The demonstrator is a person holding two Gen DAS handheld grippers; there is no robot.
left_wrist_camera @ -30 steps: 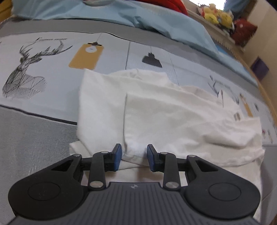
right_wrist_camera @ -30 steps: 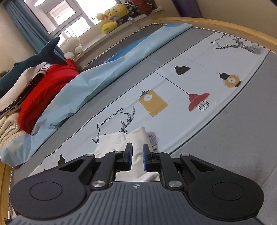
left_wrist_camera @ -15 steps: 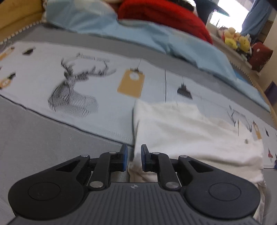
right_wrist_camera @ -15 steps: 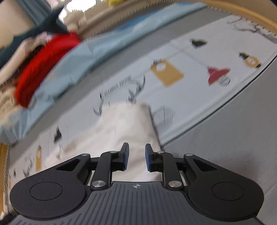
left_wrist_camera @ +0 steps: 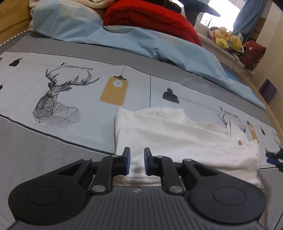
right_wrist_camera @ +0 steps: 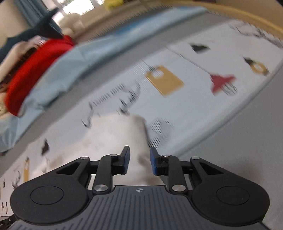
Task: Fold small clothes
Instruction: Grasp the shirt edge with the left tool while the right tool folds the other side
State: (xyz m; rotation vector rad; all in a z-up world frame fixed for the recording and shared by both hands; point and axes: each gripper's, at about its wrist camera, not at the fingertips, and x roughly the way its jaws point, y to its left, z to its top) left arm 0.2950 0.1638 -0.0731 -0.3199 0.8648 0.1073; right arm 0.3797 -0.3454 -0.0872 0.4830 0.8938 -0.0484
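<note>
A small white garment (left_wrist_camera: 180,141) lies folded in a rough rectangle on the printed bedsheet (left_wrist_camera: 70,99). My left gripper (left_wrist_camera: 135,161) is open, its blue pads above the garment's near left corner, with a gap between them and no cloth held. In the blurred right wrist view the same garment (right_wrist_camera: 115,134) lies ahead, and my right gripper (right_wrist_camera: 139,161) is open over its near right edge. The right gripper's tip (left_wrist_camera: 273,158) shows at the far right of the left wrist view, beside the garment's right end.
A light blue quilt (left_wrist_camera: 134,40) and a red blanket (left_wrist_camera: 152,17) are piled along the far side of the bed. Plush toys (left_wrist_camera: 226,39) sit on a ledge by the window. The wooden bed frame (right_wrist_camera: 238,16) curves along the far edge.
Both grippers have opened after closing on the garment half a second ago. The garment now lies flatter and more compact. The right wrist view is blurred by motion.
</note>
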